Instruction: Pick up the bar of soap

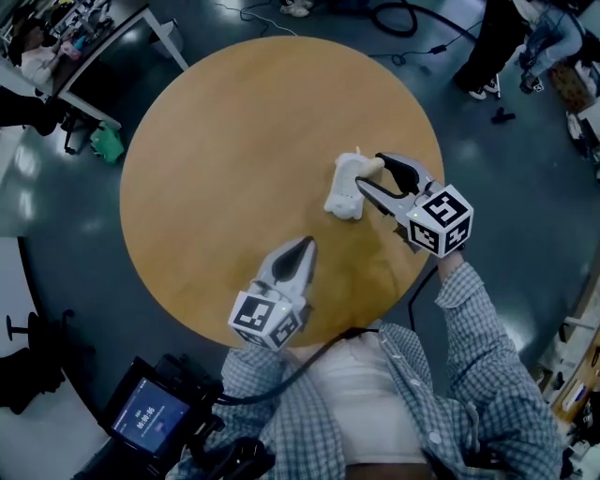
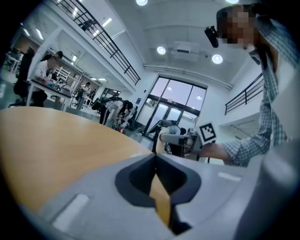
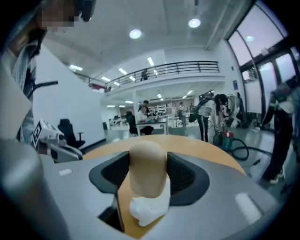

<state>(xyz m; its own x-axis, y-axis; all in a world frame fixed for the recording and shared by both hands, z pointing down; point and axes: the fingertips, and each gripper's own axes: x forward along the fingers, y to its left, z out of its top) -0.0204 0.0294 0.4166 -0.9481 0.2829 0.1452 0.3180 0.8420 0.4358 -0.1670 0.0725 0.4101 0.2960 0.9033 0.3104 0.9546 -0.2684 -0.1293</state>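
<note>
The beige bar of soap (image 3: 147, 168) stands on end between the pads of my right gripper (image 3: 148, 174), which is shut on it. In the head view the soap (image 1: 368, 169) sits at the tips of the right gripper (image 1: 369, 172), right of the table's middle. A white lumpy object (image 1: 344, 194) lies directly under and beside the soap, also seen below it as the white object (image 3: 149, 209). I cannot tell whether soap and white object touch. My left gripper (image 1: 307, 242) hovers over the table's near edge, shut, with nothing held; its jaws meet at the left gripper (image 2: 155, 157).
The round wooden table (image 1: 234, 141) carries only the soap and the white object. Around it are dark floor, a desk (image 1: 94, 47) at the far left, cables (image 1: 403, 23) and a standing person (image 1: 497, 47) at the far right.
</note>
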